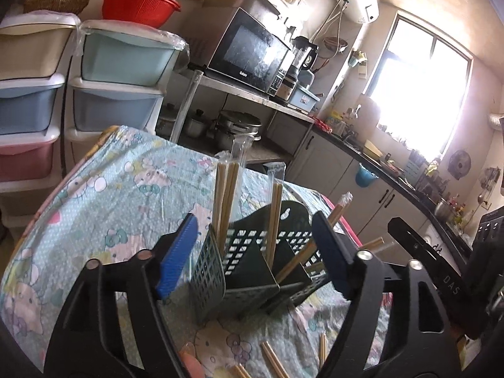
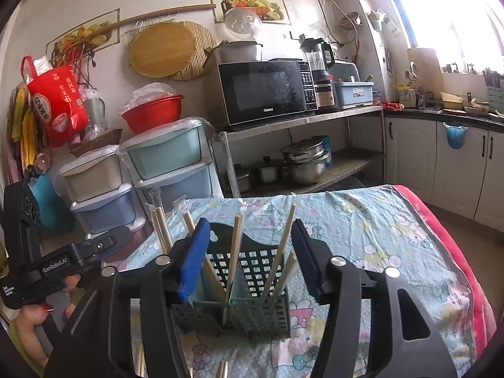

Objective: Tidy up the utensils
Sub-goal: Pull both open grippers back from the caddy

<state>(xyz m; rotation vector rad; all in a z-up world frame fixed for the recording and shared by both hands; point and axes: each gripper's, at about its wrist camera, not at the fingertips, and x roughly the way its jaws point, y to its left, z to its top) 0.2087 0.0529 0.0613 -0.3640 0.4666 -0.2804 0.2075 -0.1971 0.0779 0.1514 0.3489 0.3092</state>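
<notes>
A dark green lattice utensil holder (image 1: 217, 271) (image 2: 267, 308) stands on the cartoon-print tablecloth (image 1: 110, 189) (image 2: 378, 220). Several wooden chopsticks (image 1: 225, 195) (image 2: 234, 252), some in clear sleeves, stand leaning in its compartments. My left gripper (image 1: 255, 252) is open, its blue pads (image 1: 178, 252) on either side of the holder and clear of it. My right gripper (image 2: 250, 258) is open too, with nothing pressed between its pads (image 2: 193, 258). More loose chopsticks (image 1: 272, 359) (image 2: 222, 370) lie on the cloth close below the grippers. A hand holds the left gripper's body (image 2: 63, 261) at the left of the right wrist view.
Stacked pastel storage drawers (image 1: 123, 60) (image 2: 167, 154) stand beyond the table's far left. A metal shelf carries a microwave (image 2: 264, 91) with pots (image 2: 305, 160) underneath. White cabinets and a cluttered counter (image 2: 441, 113) run along the right. The table's right edge is red (image 2: 456, 252).
</notes>
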